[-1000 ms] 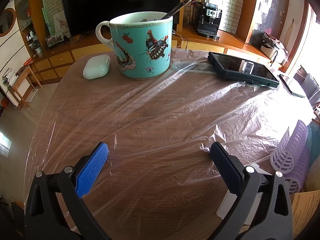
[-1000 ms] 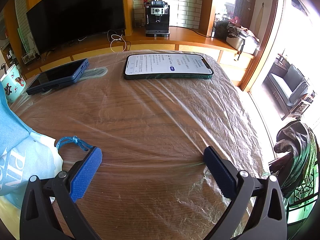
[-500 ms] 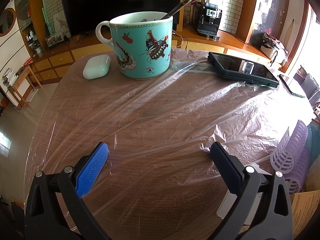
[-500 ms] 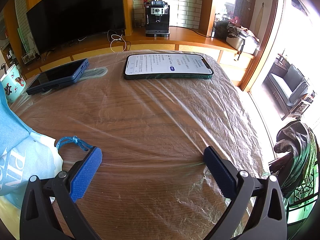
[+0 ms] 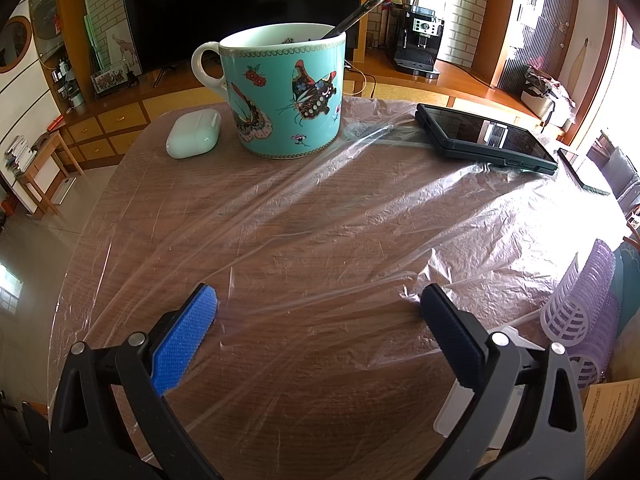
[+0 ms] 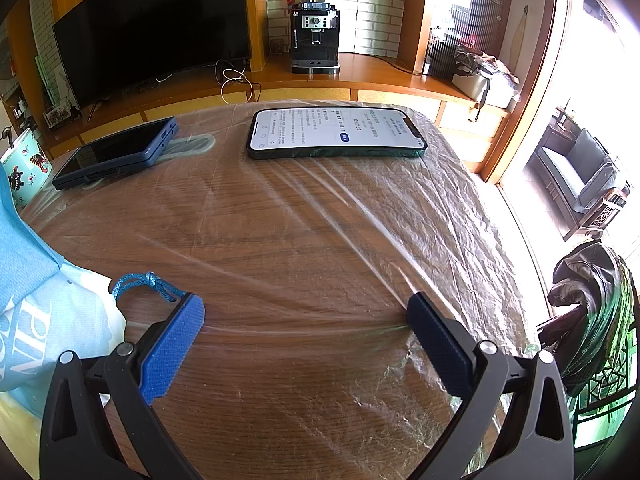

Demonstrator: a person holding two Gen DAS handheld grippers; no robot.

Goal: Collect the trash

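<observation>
A sheet of clear crinkled plastic wrap point(image 5: 360, 216) lies spread over the round wooden table; it also shows in the right wrist view point(image 6: 400, 200). My left gripper point(image 5: 320, 300) is open and empty, low over the wrap near the table's front. My right gripper point(image 6: 306, 312) is open and empty, low over the wrap. A light blue bag point(image 6: 36, 312) with a blue cord loop point(image 6: 144, 284) lies just left of the right gripper's left finger.
A teal butterfly mug point(image 5: 284, 92) with a spoon, a white earbud case point(image 5: 194, 133) and a dark phone point(image 5: 484, 136) stand at the back. A lit phone point(image 6: 336, 132) and a blue phone point(image 6: 116, 156) lie far. Purple hair rollers point(image 5: 584, 308) sit right.
</observation>
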